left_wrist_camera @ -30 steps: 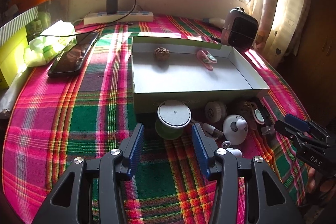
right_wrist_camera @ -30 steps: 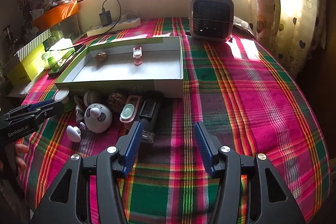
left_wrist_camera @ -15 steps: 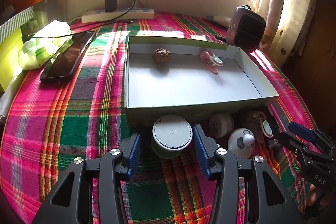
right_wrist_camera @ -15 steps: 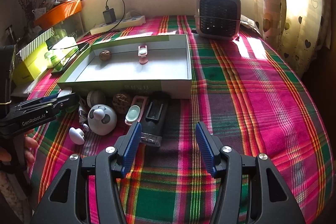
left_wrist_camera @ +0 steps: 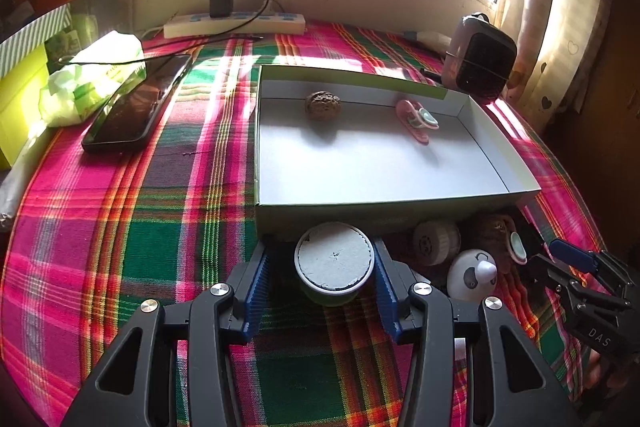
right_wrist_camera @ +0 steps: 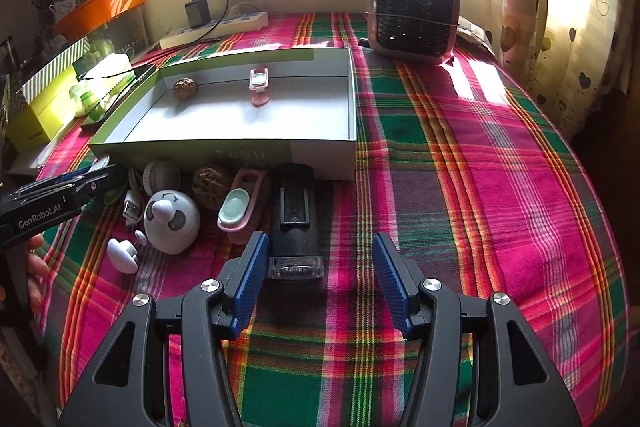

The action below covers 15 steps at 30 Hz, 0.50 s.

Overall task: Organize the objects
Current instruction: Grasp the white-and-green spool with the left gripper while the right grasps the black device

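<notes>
From the left wrist camera, the left gripper (left_wrist_camera: 320, 279) sits low over the bright checked cloth (left_wrist_camera: 120, 227). A round tub with a grey lid (left_wrist_camera: 333, 263) is between its two blue pads. The right pad looks like it touches the tub's side, but a small dark gap shows by the left pad, so the tongs are open and not squeezing yet. The tub stands right in front of the near wall of the big flat box (left_wrist_camera: 376, 211). Inside the box, by the far wall, are a brown walnut (left_wrist_camera: 322, 104) and a pink clip (left_wrist_camera: 416, 118). A white panda toy (left_wrist_camera: 472, 277) lies to the right of the tub.

From the right wrist camera, the right gripper (right_wrist_camera: 318, 279) is open about halfway and holds nothing. A black torch (right_wrist_camera: 295, 215) lies on the cloth just past its left pad, pointing at the box (right_wrist_camera: 224, 151). The panda toy (right_wrist_camera: 172, 221) and another pink clip (right_wrist_camera: 240, 205) lie to the left of the torch.
</notes>
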Each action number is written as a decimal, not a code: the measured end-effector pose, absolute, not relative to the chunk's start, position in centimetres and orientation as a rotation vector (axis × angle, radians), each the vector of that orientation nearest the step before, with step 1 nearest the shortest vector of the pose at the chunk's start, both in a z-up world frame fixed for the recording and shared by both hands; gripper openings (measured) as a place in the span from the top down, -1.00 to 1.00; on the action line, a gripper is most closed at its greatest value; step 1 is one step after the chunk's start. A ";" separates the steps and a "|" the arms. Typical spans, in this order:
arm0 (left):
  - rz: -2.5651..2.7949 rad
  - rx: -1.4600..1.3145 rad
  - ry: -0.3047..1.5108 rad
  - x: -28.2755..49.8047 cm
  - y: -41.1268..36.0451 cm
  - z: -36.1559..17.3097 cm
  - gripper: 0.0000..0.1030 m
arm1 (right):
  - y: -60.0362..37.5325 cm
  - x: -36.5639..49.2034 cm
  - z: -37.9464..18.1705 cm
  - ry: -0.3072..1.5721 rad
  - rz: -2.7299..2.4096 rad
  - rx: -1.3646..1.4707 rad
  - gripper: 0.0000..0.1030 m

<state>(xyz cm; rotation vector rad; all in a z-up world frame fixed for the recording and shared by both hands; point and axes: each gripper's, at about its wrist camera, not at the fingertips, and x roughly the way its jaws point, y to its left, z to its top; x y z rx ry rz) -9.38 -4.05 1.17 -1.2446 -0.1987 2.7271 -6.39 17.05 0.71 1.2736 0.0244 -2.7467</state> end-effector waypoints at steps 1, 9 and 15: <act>2.727 -1.247 -0.198 -9.4 -4.1 1.2 0.12 | 17.2 -6.5 0.7 0.022 -2.749 1.275 -0.06; 2.725 -1.254 -0.195 -9.5 -4.0 1.0 0.12 | 16.2 -7.5 0.2 0.069 -2.688 1.296 -0.06; 2.734 -1.266 -0.179 -9.8 -3.8 0.9 0.12 | 16.2 -8.0 0.2 0.068 -2.689 1.290 -0.06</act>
